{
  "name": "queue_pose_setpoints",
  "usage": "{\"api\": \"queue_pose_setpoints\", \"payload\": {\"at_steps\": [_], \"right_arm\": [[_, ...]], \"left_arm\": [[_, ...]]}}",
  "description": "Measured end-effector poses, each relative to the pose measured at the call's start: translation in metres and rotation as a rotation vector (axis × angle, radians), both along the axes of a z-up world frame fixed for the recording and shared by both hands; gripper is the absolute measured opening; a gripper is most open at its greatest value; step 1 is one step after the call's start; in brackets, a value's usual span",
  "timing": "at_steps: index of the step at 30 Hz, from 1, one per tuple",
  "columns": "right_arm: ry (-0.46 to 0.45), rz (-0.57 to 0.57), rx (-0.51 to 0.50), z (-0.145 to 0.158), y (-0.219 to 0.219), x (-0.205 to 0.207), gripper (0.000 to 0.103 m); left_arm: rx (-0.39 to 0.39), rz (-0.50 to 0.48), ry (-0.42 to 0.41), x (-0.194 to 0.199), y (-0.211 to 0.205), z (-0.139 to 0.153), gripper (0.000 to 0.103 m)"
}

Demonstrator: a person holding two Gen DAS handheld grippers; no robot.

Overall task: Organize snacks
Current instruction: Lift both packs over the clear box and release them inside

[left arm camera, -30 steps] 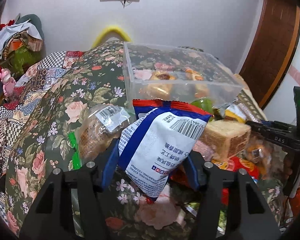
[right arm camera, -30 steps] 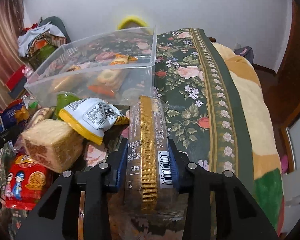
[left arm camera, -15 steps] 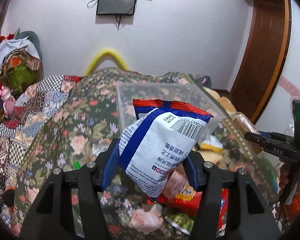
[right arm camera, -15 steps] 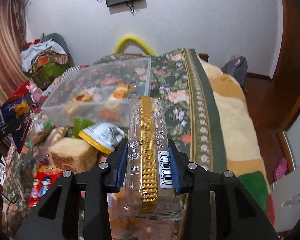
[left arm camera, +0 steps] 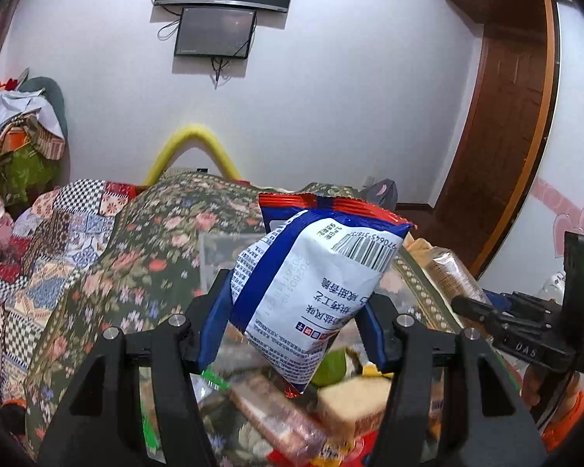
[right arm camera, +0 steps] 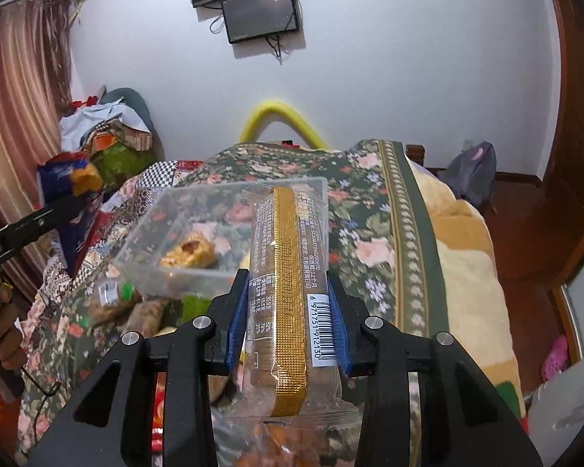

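My left gripper (left arm camera: 292,311) is shut on a blue-and-white snack bag (left arm camera: 315,288) with a red top seam, held high above the bed. My right gripper (right arm camera: 288,311) is shut on a long clear biscuit pack (right arm camera: 288,292) with a gold stripe, also held up. A clear plastic box (right arm camera: 198,229) with a few pastries inside sits on the floral bedspread (right arm camera: 362,194), ahead and left of the right gripper. In the left wrist view the box (left arm camera: 218,257) is mostly hidden behind the bag. The right gripper (left arm camera: 467,305) with its pack shows at the right there.
Loose snacks lie below the grippers: a cake slice (left arm camera: 354,408), a wrapped bar (left arm camera: 276,408), a green packet (right arm camera: 194,305) and a bagged pastry (right arm camera: 109,299). The bed edge drops off to the right (right arm camera: 471,272). Piled clothes (right arm camera: 105,132) sit at the back left.
Both grippers have risen with their snacks and tilted up, so the box and snack pile now sit lower and farther in view. Both grips are unchanged.
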State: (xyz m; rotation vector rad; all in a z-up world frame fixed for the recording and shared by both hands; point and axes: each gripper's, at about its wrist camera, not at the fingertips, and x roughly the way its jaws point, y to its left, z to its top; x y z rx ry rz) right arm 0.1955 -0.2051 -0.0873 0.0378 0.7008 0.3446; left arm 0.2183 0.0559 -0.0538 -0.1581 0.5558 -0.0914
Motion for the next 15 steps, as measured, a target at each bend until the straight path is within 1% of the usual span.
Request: {"api": "queue_pose_setpoints", "payload": {"at_steps": [5, 10, 15], "right_arm": [[-0.001, 0.017, 0.024, 0.004, 0.008, 0.018, 0.034], [0.031, 0.031, 0.027, -0.001, 0.019, 0.041, 0.034], [0.071, 0.02, 0.024, -0.011, 0.025, 0.066, 0.034]], "left_arm": [[0.017, -0.001, 0.008, 0.025, -0.006, 0.001, 0.059], [0.0, -0.005, 0.07, 0.056, -0.005, -0.013, 0.059], [0.003, -0.006, 0.152, 0.085, -0.009, -0.038, 0.059]]}}
